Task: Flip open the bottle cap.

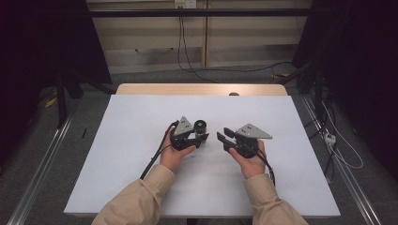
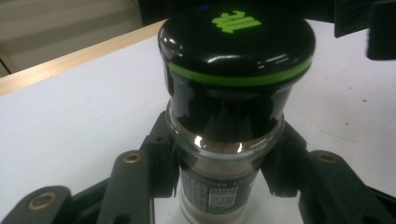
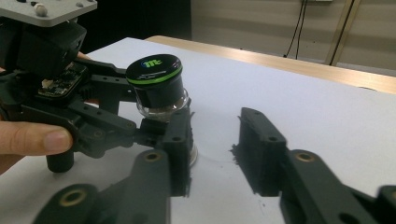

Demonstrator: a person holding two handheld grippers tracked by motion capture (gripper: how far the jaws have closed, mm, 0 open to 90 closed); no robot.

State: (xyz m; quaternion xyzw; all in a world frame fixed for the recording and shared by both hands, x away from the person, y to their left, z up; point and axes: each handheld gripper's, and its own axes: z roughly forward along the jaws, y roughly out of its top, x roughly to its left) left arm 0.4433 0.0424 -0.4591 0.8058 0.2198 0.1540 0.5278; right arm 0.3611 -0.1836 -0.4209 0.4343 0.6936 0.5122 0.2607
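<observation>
I see my left gripper (image 1: 199, 138) with its fingers (image 2: 161, 154) closed against both sides of a small glass jar (image 2: 219, 182), which stands upright near the middle of the white table (image 1: 141, 131). The jar has a black lid (image 2: 236, 39) with a green ring. My right gripper (image 1: 224, 139) rests just beside it, fingers (image 3: 259, 149) spread apart and holding nothing

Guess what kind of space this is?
Probably a lab data-collection station: a white-topped table hemmed in by dark curtains, floor rails alongside, loose cables behind, and a person working handheld grippers around a single spice jar.
</observation>
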